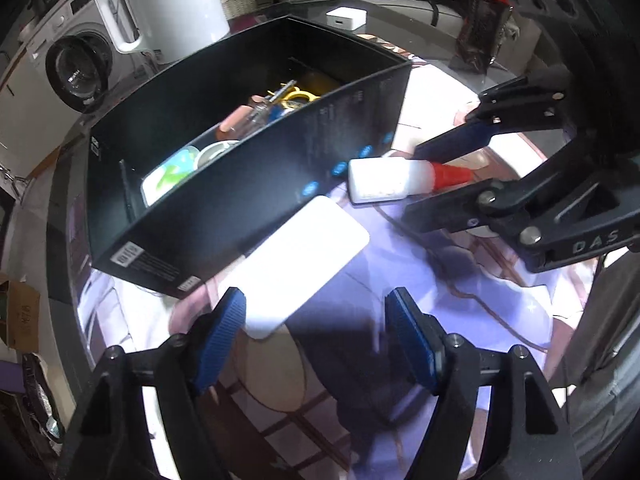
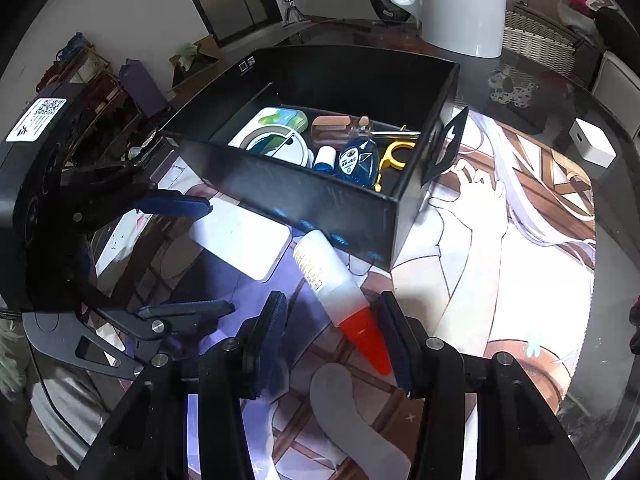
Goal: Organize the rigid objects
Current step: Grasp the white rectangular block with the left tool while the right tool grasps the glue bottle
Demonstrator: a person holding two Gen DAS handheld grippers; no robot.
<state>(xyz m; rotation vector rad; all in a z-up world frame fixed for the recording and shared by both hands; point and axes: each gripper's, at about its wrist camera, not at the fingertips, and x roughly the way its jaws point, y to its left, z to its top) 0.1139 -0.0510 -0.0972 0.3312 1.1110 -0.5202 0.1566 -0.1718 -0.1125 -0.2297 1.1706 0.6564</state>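
— How far along?

— The black cardboard box point(image 2: 320, 196) already holds a screwdriver, tape and yellow scissors. Left outside, on the printed mat point(image 2: 500, 280): a flat, glossy white slab point(image 1: 304, 264) and a soft plastic glue bottle with a red cone cap point(image 2: 340, 292).

— The grippers?

— The left gripper point(image 1: 316, 344) is apart beside the slab; the right gripper point(image 2: 332, 336) straddles the cap, not pinching.
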